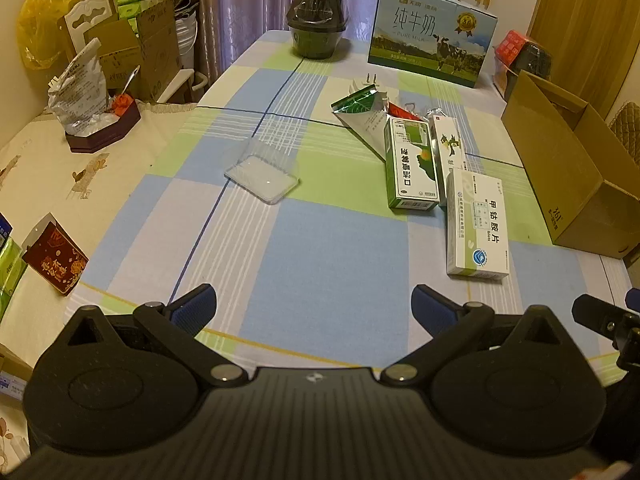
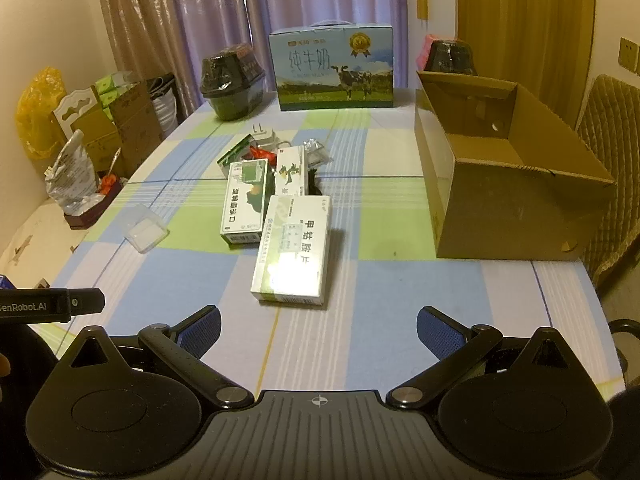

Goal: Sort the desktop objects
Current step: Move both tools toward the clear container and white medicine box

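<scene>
While both grippers hover low over the checked tablecloth [image 1: 320, 248], the left gripper [image 1: 314, 300] and right gripper [image 2: 319, 322] each hold their blue-padded fingers wide apart, gripping nothing. Medicine boxes lie clustered mid-table — a white one [image 2: 294, 250] nearest, a green one [image 2: 245, 202] touching it — with an open cardboard box [image 2: 500, 204] to their right and a clear plastic tray [image 1: 262, 176] apart at left

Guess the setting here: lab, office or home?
Most likely a home dining room: a checked tablecloth on the table, curtains behind it, and household goods such as a milk carton case and medicine boxes.
</scene>
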